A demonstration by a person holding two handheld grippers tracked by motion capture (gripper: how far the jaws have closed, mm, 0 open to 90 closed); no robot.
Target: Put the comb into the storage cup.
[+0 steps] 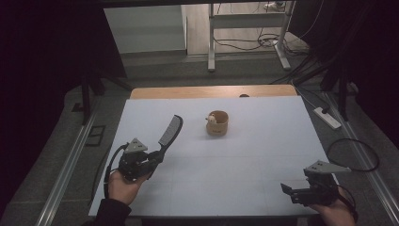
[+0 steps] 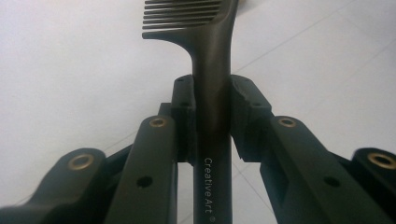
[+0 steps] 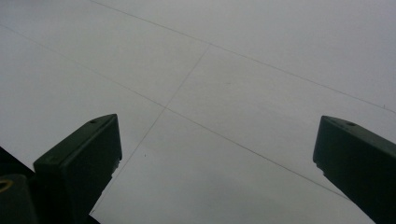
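Bare table (image 1: 254, 160) all round; only the small wooden cup (image 1: 217, 124) stands mid-table.

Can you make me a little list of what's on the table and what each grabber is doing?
table: white top
held thing: black comb, lifted, teeth end pointing away from the person
left gripper: shut on the comb's handle
right gripper: open, nothing between its jaws, near the table's front right corner
other thing: small wooden cup near the middle, something pale inside, too small to tell what

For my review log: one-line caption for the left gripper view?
Left gripper shut on a black comb's handle above the white table.
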